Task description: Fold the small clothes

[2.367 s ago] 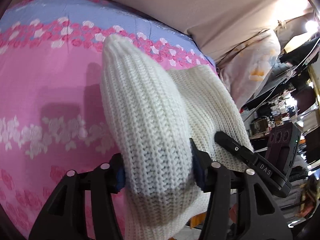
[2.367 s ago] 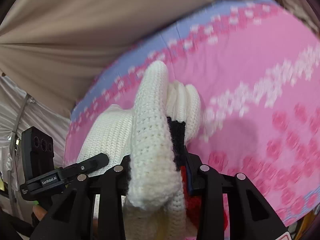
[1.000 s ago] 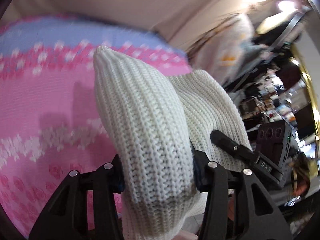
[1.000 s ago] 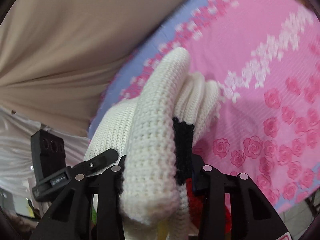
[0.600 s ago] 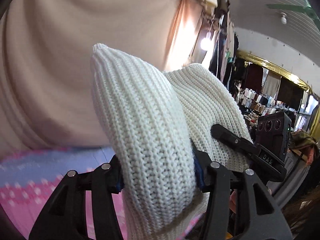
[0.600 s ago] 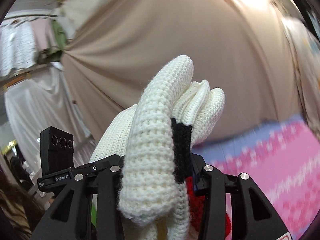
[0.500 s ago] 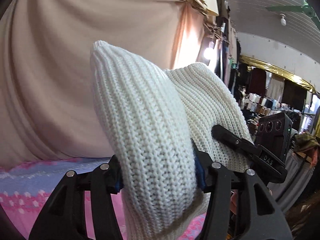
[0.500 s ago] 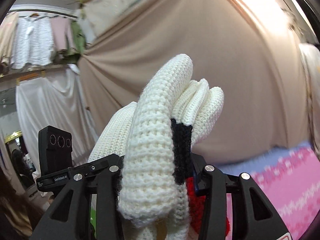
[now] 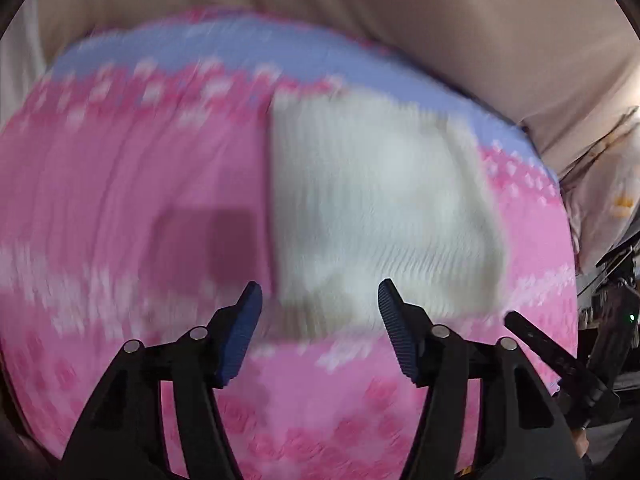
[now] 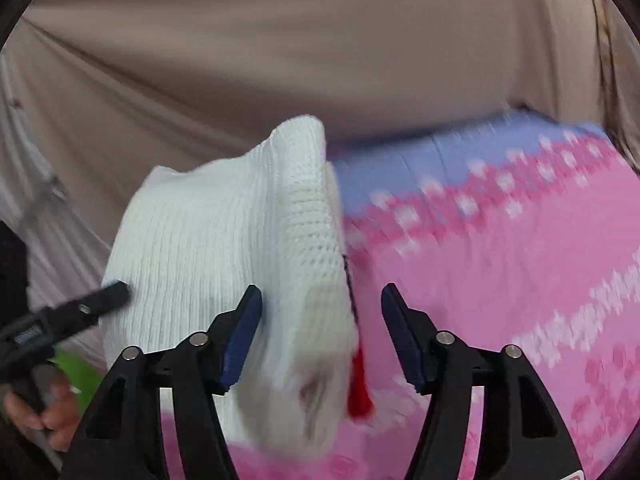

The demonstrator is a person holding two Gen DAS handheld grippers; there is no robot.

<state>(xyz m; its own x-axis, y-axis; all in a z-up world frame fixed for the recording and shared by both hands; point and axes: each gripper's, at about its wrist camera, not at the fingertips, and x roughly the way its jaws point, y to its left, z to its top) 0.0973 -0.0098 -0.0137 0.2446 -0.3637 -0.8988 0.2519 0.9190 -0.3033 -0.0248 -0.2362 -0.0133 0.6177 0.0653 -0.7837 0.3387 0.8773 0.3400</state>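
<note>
Both grippers are standing with jaws apart, gripping nothing: the left gripper (image 9: 320, 300) and the right gripper (image 10: 322, 300). The white knit sweater (image 9: 380, 208) is lying on the pink floral bedsheet (image 9: 120, 184), toward its blue far border. It's looking soft, thick and floppy, probably light; a doubled edge looks the best place for pinching.
</note>
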